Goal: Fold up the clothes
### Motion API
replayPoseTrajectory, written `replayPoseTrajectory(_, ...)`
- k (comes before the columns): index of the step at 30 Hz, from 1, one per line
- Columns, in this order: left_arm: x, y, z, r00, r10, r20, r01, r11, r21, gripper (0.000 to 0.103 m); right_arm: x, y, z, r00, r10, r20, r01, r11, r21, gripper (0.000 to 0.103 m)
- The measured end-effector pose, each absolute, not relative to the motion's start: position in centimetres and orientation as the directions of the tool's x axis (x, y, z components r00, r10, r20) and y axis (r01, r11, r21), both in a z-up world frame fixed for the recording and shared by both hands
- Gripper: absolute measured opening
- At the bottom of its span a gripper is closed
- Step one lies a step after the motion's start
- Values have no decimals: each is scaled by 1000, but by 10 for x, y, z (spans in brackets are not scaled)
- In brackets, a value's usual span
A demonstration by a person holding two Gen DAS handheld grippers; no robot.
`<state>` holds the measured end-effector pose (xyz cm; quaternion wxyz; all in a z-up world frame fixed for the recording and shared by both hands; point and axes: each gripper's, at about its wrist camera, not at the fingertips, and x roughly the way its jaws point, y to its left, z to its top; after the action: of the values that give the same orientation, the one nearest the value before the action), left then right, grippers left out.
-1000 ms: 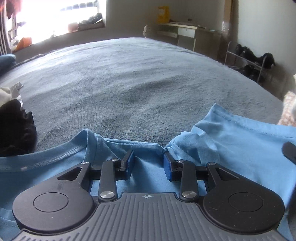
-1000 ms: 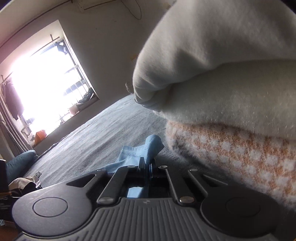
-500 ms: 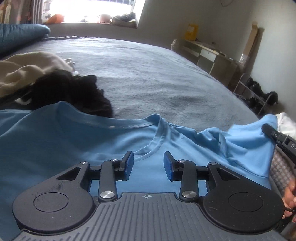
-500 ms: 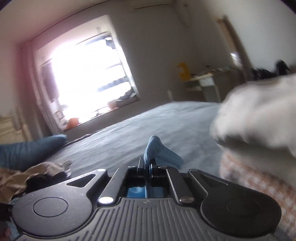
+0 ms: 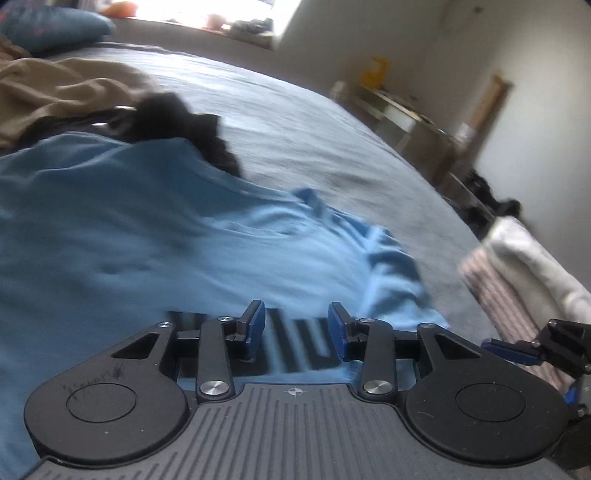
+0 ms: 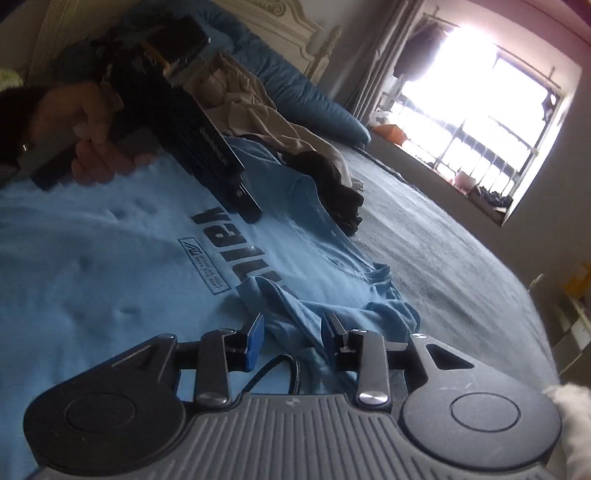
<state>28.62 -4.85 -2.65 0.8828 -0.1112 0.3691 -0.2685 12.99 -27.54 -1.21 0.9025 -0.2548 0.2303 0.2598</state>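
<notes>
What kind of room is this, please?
Most likely a bedroom in a home. A large bed with a grey cover fills the view, a blue pillow lies by the carved headboard, and loose clothes are piled near a blue T-shirt.

My left gripper (image 5: 296, 328) hangs with its blue-padded fingers (image 5: 256, 320) spread apart and holding nothing, low over the dark lettering (image 5: 295, 347) printed on the light blue T-shirt (image 5: 147, 236). The shirt lies spread on the grey bed (image 5: 314, 147), with a black garment (image 5: 177, 122) and a tan one (image 5: 55, 92) at its far edge. At my right I see folded cloth (image 5: 524, 266) stacked, and the tip of the right gripper (image 5: 517, 350).
</notes>
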Motion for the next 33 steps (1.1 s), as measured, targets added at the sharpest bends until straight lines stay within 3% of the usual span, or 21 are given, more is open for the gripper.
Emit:
replayPoseTrajectory(4, 276, -91, -25, 550, -591, -591, 496, 800, -338, 43, 76, -306, 32, 667, 492, -559, -651, 750, -116, 37)
replayPoseTrajectory(7, 268, -124, -22, 545, -588, -597, 590, 776, -225, 43, 35, -329, 65, 594, 594, -542, -679, 732, 57, 36)
replayPoseTrajectory(13, 253, -188, -25, 566, -562, -603, 724, 689, 37, 43, 15, -360, 85, 626, 677, -387, -697, 708, 113, 43)
replayPoseTrajectory(19, 248, -246, -46, 565, -522, -639, 791, 562, 240, 43, 116, -346, -27, 760, 315, -568, -380, 925, 3, 34)
replayPoseTrajectory(21, 251, -257, -54, 564, -499, -658, 797, 537, 276, 43, 117, -348, -34, 771, 309, -557, -360, 933, 19, 25)
replayPoseTrajectory(22, 252, -262, -57, 562, -490, -666, 800, 525, 290, 43, 118, -349, -38, 776, 306, -551, -350, 936, 27, 25)
replayPoseTrajectory(25, 256, -274, -65, 563, -473, -678, 801, 514, 306, 42, 120, -352, -48, 792, 297, -534, -320, 946, 52, 22)
replayPoseTrajectory(27, 260, -276, -67, 562, -470, -681, 796, 531, 291, 36, 121, -354, -55, 802, 290, -523, -300, 951, 68, 22)
replayPoseTrajectory(29, 265, -273, -66, 555, -475, -682, 786, 569, 243, 19, 123, -356, -62, 811, 283, -511, -280, 956, 85, 22)
replayPoseTrajectory(33, 280, -249, -55, 538, -520, -664, 734, 676, 65, 4, 125, -360, -75, 830, 268, -489, -240, 963, 120, 22)
